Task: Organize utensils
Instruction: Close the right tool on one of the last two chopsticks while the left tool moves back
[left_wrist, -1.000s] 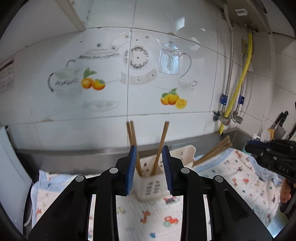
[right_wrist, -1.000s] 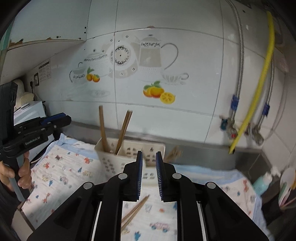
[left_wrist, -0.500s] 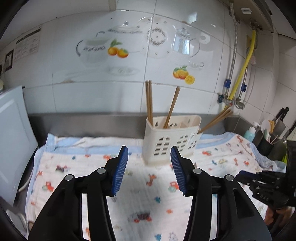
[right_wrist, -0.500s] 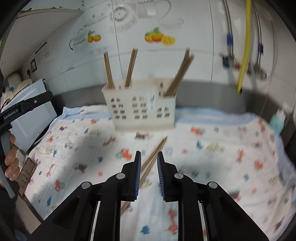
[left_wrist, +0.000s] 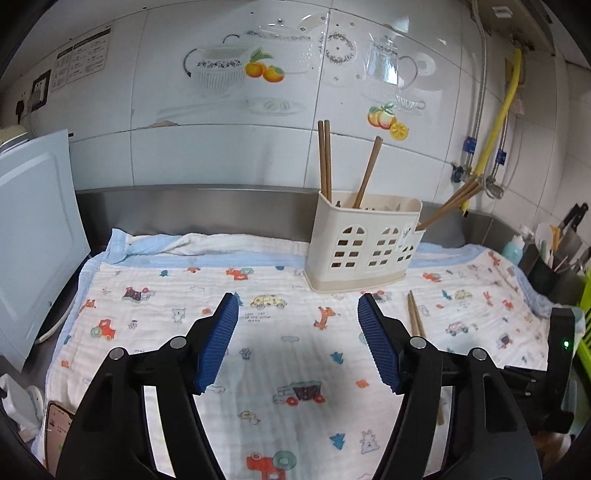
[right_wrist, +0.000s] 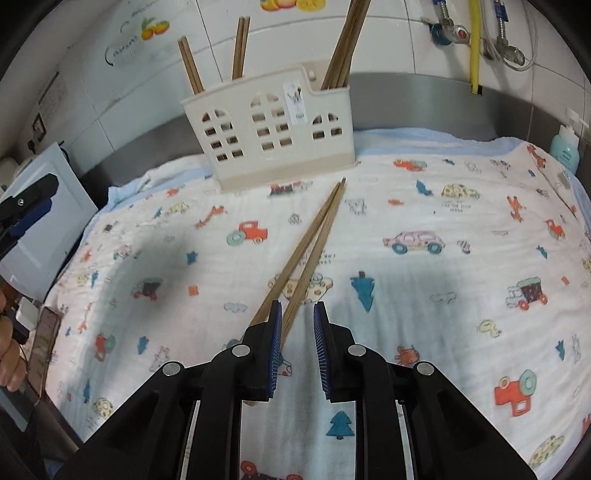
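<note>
A pair of brown wooden chopsticks (right_wrist: 314, 236) is lying mid-table on the cartoon-printed cloth (right_wrist: 443, 206), before the cream plastic utensil holder (right_wrist: 273, 125) at the back edge. The right tool (right_wrist: 297, 347), narrowly parted, is straddling one stick unpinched. The left tool (left_wrist: 297, 343) is being spread, empty.

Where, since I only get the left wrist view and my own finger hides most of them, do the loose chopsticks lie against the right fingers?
Observer: The loose chopsticks lie flat on the cloth. Their thick ends reach the right gripper, and one stick runs into the gap between its fingers.
Operator: Gripped?
Observer: No. The fingers stand narrowly apart, and neither pad presses on a stick.
Operator: Which way do they point?
Observer: Their thin tips point at the holder and end just short of its base.
</note>
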